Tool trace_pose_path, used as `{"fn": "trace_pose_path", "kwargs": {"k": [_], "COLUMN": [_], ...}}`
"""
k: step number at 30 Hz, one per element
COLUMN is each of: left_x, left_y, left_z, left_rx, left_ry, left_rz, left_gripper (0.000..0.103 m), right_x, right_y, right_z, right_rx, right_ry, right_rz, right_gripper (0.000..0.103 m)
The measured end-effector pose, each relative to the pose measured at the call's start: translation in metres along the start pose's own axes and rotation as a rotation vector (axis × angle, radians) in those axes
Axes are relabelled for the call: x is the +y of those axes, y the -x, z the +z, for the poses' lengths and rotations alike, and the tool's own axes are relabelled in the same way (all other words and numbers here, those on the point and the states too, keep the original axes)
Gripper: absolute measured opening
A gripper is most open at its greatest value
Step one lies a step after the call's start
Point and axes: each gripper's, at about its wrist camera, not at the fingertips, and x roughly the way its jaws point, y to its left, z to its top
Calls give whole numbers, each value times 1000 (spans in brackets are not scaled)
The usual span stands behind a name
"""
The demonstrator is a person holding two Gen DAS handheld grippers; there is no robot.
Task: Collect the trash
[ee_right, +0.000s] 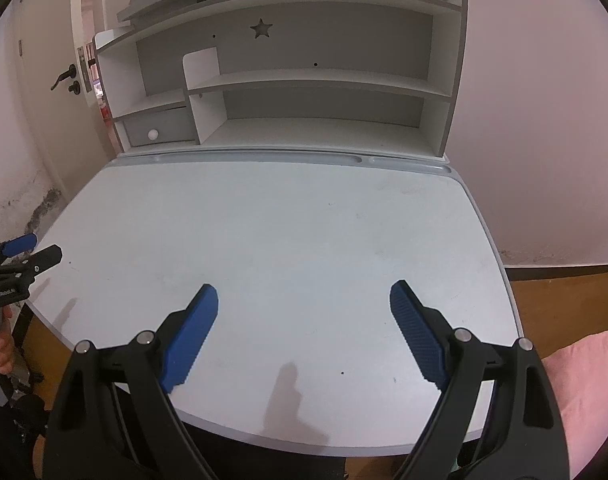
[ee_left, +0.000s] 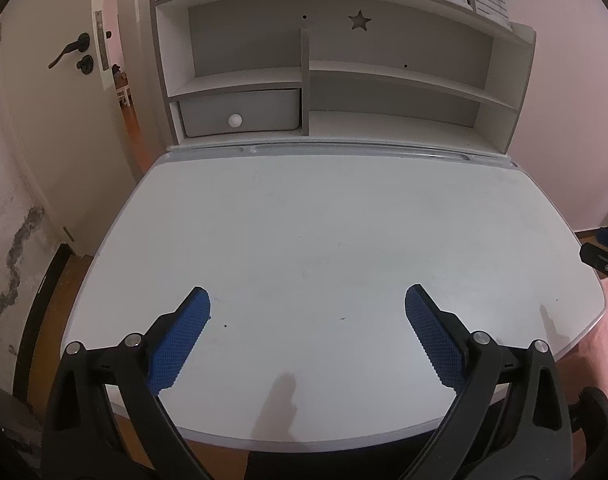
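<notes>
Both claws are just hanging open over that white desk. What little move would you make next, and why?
Probably turn the claws to look elsewhere. The left claw and right claw are open and hold nothing, and the desk top shows only tiny dark specks, nothing graspable.

White rounded desk top in front; white-and-grey wooden shelf unit behind it at the back edge. Grey drawer with round white knob in the unit's lower left compartment. Cream door with black lever handle left of the unit.
</notes>
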Motion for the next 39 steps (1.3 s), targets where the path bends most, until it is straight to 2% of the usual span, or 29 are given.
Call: {"fn": "trace_pose_path", "kwargs": {"k": [39], "left_x": [-12], "left_y": [1], "left_z": [-4], "left_rx": [5], "left_ry": [-19], "left_rz": [10], "left_gripper": [95], "right_x": [-3], "right_y": [7], "right_z": [-1], "right_rx": [-13], "right_ry": [4], "right_rz": [-7], "right_gripper": [85]}}
